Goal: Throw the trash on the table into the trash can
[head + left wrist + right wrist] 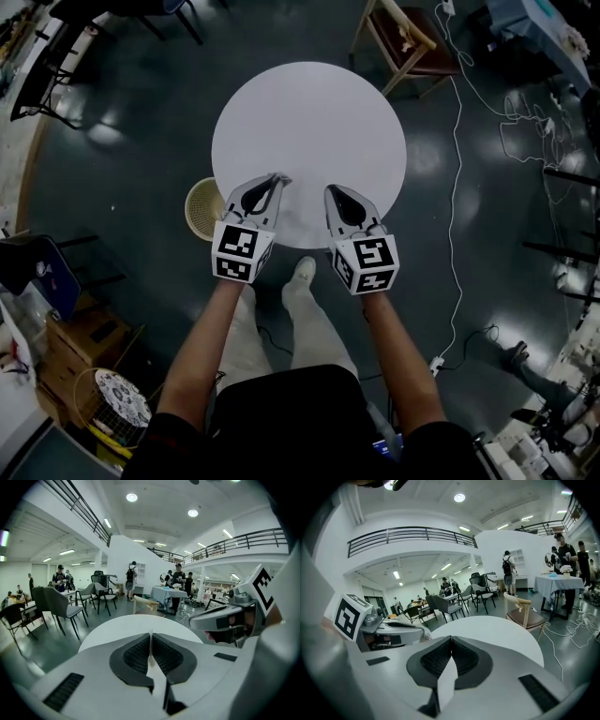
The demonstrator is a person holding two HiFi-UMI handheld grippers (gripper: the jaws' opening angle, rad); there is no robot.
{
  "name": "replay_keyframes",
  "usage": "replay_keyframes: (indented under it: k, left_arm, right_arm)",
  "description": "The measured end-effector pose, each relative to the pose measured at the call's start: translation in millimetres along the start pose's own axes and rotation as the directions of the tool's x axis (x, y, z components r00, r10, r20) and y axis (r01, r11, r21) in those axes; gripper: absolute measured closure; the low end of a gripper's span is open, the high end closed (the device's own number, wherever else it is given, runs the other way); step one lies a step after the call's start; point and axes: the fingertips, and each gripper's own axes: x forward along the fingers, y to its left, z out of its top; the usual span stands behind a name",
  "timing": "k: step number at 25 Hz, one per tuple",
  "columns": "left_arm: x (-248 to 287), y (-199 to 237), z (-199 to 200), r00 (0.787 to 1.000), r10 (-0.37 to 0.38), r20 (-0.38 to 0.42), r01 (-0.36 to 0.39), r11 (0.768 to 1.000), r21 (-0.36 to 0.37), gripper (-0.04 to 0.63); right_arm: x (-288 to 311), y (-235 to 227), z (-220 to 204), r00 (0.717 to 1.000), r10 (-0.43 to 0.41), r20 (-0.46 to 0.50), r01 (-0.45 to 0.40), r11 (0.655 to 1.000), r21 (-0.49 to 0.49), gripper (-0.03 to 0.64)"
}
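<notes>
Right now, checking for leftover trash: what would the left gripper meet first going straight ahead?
Probably nothing on the table: the left gripper points across its bare top, and the wooden chair beyond the far edge comes first, though height is unclear.

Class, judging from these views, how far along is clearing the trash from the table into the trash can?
Apparently done: the round white table shows no trash on top. In hand: nothing visible; the left gripper and right gripper both have jaws together over the table's near edge. Left: seemingly little; the woven trash can stands on the floor beside the table, its contents unreadable.
</notes>
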Motion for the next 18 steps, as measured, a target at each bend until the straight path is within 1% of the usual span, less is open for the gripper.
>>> replay_keyframes:
  k: [3, 10, 18]
  left_arm:
    - [-16.9, 18.8, -8.9, 1.000, 0.020, 0.011, -0.020, 0.999, -0.029, 0.574]
    - [-61.7, 78.5, -40.0, 0.998, 0.055, 0.014, -0.054, 0.996, -0.069, 0.574]
    - [-117.6, 153.7, -79.6, 0.999, 0.053, 0.014, -0.051, 0.992, -0.112, 0.574]
  right_arm:
    - [14.8, 22.2, -3.6, 1.000, 0.023, -0.010, -0.023, 1.000, -0.008, 0.600]
    - [53.1, 90.4, -14.4, 0.998, 0.048, -0.029, -0.049, 0.999, -0.021, 0.600]
    - [103.5, 173.1, -31.4, 0.996, 0.072, -0.060, -0.073, 0.997, -0.011, 0.600]
